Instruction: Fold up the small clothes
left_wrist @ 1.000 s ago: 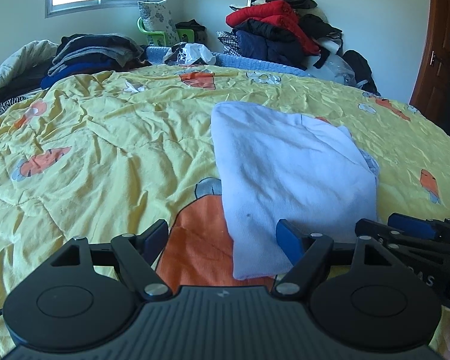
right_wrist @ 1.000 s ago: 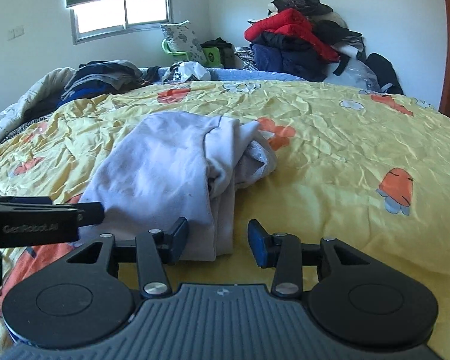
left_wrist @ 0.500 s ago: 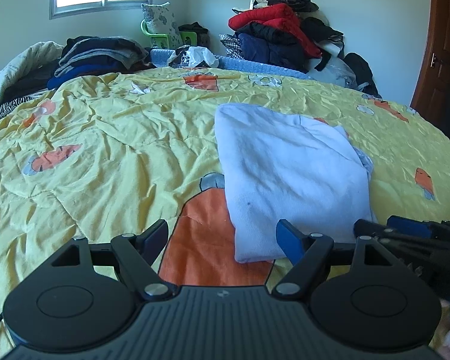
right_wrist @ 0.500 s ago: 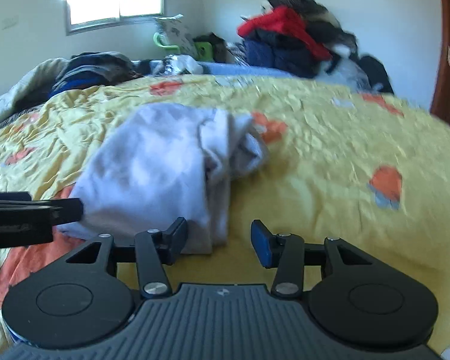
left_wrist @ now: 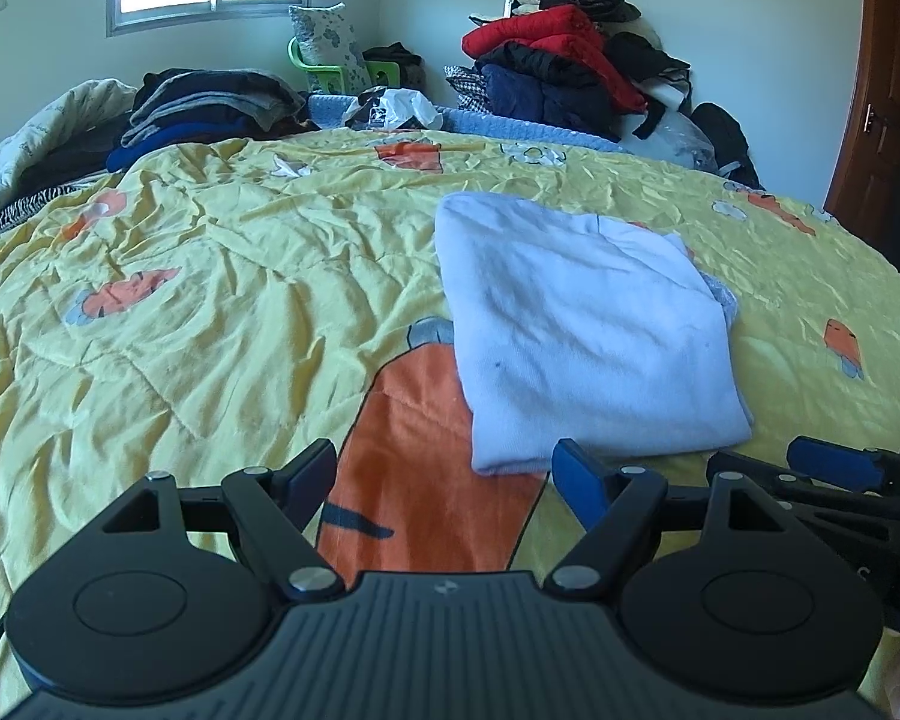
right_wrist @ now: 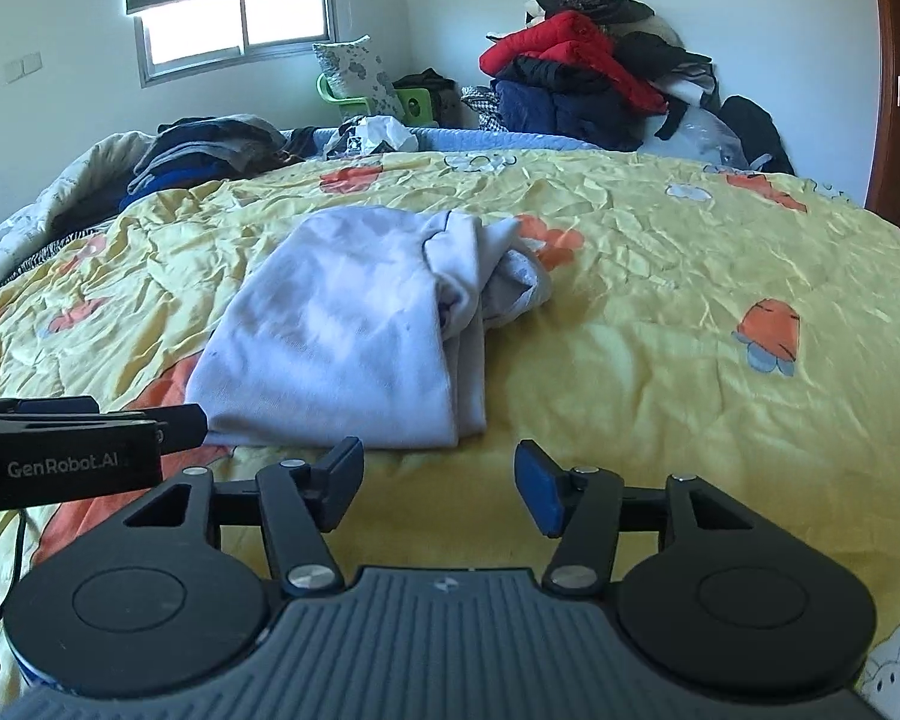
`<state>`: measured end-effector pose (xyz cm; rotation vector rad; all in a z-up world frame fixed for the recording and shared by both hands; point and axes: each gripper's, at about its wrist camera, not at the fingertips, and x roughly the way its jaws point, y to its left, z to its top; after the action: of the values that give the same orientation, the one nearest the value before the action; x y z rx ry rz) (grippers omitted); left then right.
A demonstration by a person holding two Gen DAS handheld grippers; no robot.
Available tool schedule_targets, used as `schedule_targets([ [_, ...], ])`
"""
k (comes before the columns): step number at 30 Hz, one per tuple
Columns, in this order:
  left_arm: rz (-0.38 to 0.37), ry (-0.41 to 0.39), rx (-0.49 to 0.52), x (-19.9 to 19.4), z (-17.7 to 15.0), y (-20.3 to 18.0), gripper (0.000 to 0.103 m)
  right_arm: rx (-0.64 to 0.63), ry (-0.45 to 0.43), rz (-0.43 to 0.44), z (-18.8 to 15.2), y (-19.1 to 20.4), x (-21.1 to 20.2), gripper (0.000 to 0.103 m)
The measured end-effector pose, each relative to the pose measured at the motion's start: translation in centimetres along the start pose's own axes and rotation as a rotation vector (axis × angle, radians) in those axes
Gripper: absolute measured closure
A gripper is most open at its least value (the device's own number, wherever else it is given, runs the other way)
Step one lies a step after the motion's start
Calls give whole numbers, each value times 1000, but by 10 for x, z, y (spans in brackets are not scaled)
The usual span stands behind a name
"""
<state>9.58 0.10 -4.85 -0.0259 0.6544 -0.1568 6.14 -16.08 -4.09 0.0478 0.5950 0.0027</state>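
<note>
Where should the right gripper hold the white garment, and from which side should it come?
Probably the near right corner of the white garment: its stacked edges end there, just ahead of the right gripper, whose empty jaws are opening. Come from the near side, low over the bedspread.

A pale lilac folded cotton garment [right_wrist: 354, 336] lies on the yellow quilted bedcover with orange carrot prints [right_wrist: 660, 312], its right side bunched. The right gripper [right_wrist: 438, 480] hovers just before its near edge; the jaws are opening, nothing between the fingers [right_wrist: 537, 495]. The left gripper [right_wrist: 90, 432] enters from the left.
</note>
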Motion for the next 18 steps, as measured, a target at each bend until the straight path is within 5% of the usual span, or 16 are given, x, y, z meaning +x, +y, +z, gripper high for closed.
schedule_targets([
  [18,21,13,-15,-11,-24,6,24,-16,12,1,-18,5,-21,28],
])
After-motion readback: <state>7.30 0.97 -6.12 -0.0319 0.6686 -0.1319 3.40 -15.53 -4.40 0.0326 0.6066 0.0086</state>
